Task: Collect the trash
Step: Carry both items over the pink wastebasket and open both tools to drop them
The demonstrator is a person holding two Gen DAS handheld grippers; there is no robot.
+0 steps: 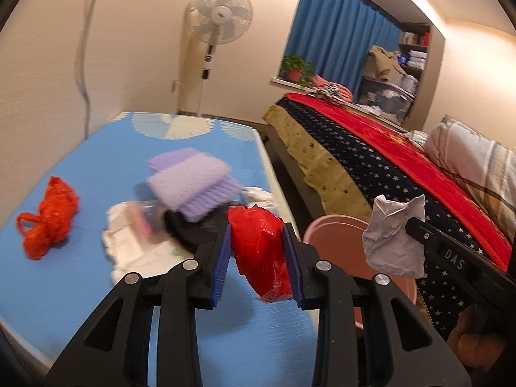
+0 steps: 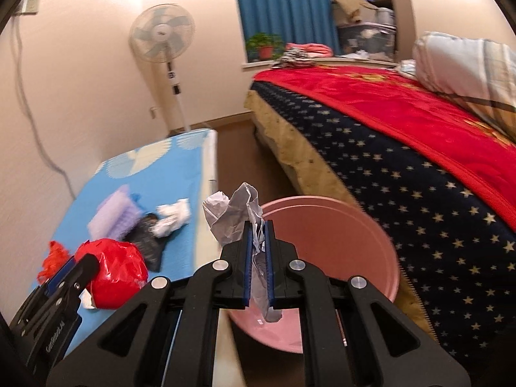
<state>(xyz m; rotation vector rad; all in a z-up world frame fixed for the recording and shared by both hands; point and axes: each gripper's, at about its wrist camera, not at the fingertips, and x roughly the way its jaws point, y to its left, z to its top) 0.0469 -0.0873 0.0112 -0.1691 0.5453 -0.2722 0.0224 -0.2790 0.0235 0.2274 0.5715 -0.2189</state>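
Note:
My left gripper (image 1: 257, 231) is shut on a crumpled red plastic bag (image 1: 259, 248) and holds it above the right edge of the blue table (image 1: 64, 290). The red bag also shows in the right wrist view (image 2: 116, 277). My right gripper (image 2: 258, 225) is shut on a crumpled white paper (image 2: 233, 217) and holds it over the near rim of a pink bin (image 2: 338, 251). From the left wrist view the paper (image 1: 391, 235) hangs above the pink bin (image 1: 332, 225).
On the blue table lie an orange net bag (image 1: 48, 219), purple foam pieces (image 1: 190, 183), white wrappers (image 1: 129, 242) and a black bag (image 1: 190, 229). A bed with a red and starred cover (image 2: 403, 135) stands right of the bin. A standing fan (image 1: 219, 19) is at the far wall.

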